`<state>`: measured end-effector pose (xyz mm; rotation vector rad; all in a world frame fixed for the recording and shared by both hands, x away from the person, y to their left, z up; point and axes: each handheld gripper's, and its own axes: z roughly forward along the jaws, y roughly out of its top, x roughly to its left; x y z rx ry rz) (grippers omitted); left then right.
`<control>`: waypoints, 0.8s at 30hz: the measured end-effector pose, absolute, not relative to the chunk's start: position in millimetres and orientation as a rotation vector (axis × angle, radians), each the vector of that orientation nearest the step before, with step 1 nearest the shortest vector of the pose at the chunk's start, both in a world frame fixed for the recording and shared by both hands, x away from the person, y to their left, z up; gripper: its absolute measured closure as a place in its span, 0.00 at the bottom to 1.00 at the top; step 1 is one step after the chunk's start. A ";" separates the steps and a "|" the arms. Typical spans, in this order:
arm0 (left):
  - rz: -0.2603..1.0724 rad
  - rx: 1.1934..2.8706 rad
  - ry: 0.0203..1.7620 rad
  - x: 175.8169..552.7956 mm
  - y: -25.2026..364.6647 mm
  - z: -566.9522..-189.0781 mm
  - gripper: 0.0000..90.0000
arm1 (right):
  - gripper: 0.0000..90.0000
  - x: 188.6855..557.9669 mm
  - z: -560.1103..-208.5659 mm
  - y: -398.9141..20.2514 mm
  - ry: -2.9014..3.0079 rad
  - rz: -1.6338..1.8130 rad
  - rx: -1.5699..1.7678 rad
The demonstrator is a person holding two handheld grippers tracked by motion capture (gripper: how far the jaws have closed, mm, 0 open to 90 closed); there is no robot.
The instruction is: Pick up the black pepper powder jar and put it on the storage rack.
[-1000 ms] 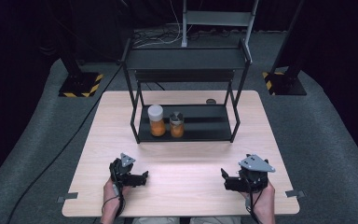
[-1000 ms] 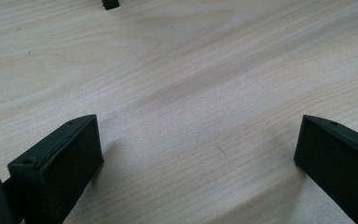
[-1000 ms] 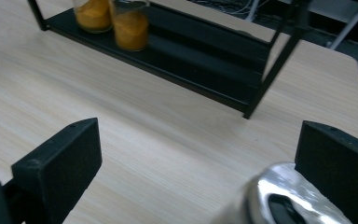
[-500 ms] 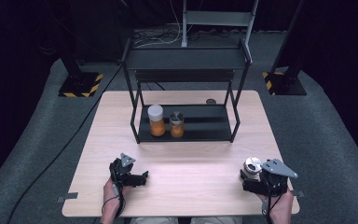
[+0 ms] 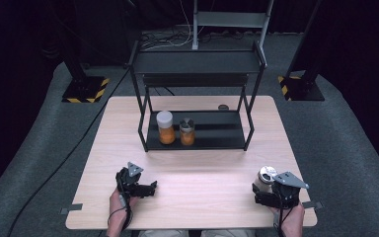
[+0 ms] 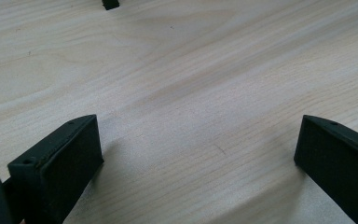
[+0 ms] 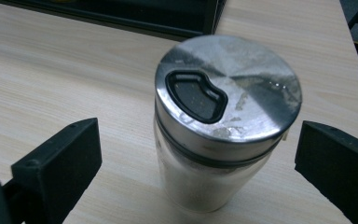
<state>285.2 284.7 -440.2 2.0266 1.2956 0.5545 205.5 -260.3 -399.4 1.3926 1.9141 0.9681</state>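
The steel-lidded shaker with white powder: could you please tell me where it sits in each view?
High view: shaker at lower right, by the right tongs.
Right gripper view: shaker at centre, between the open jaws.
Left gripper view: not in it.
Shared landmark: black shelf behind it.

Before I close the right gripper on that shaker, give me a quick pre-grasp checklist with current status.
1. Right gripper open, jaws wide: ok.
2. Shaker between the jaws, apart from both: ok.
3. Shaker upright on the table: ok.
4. Shaker's metal lid seated: looks ok; tightness cannot tell.
5. Left gripper open, nothing in it, well away: ok.
6. Free space on the rack's lower shelf beside the two orange jars: ok.
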 end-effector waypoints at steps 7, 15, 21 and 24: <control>0.554 2.025 1.296 285.2 284.7 -440.4 0.00 | 0.00 214.0 -409.1 -262.1 1.941 0.972 1.410; 0.554 2.025 1.296 285.2 284.7 -440.4 0.00 | 0.00 219.0 -418.3 -263.7 1.936 0.976 1.424; 0.554 2.025 1.297 285.2 284.7 -440.4 0.00 | 0.00 224.7 -422.7 -261.9 1.933 0.957 1.419; 0.554 2.025 1.297 285.2 284.7 -440.4 0.00 | 0.00 226.0 -424.3 -263.0 1.934 0.961 1.413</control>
